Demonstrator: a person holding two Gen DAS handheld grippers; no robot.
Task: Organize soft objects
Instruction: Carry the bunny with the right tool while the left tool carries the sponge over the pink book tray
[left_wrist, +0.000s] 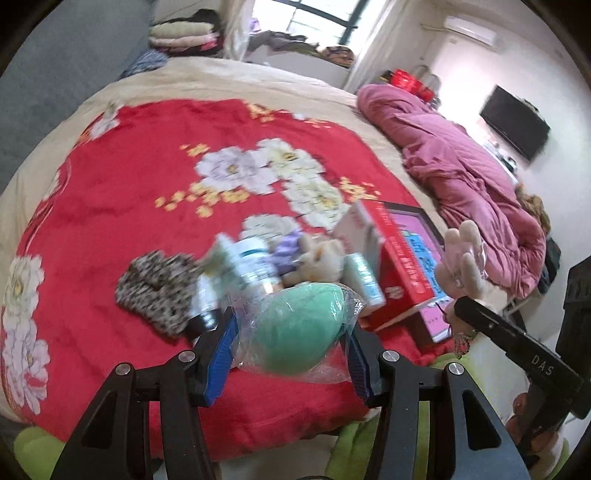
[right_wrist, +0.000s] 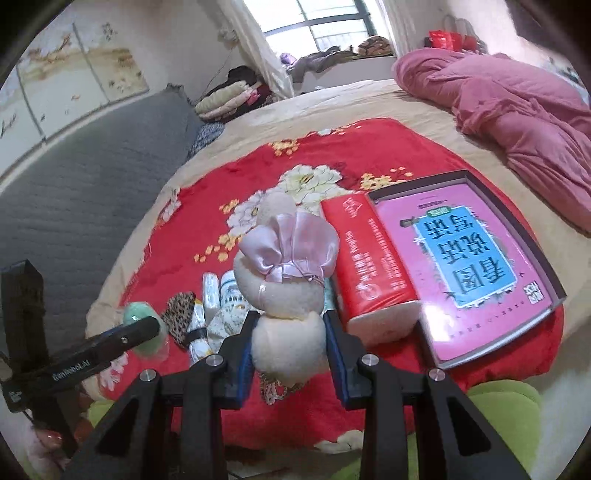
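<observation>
My left gripper (left_wrist: 291, 332) is shut on a mint-green soft ball in clear plastic wrap (left_wrist: 299, 328), held just above the red floral blanket (left_wrist: 147, 206). My right gripper (right_wrist: 291, 328) is shut on a cream plush rabbit with pink satin ears (right_wrist: 284, 291), its blue pads pressing the body from both sides. From the left wrist view the rabbit (left_wrist: 461, 258) hangs at the right. In the right wrist view the green ball (right_wrist: 135, 314) shows at the far left. A leopard-print pouch (left_wrist: 159, 291) and a small plush with purple cloth (left_wrist: 317, 258) lie on the blanket.
A white bottle (left_wrist: 255, 266), a tube (left_wrist: 365, 280) and a tissue pack (right_wrist: 210, 291) lie among the soft things. A thick red book (right_wrist: 365, 266) leans beside a pink book in a dark tray (right_wrist: 461, 266). A pink quilt (right_wrist: 517, 122) is heaped at the far right.
</observation>
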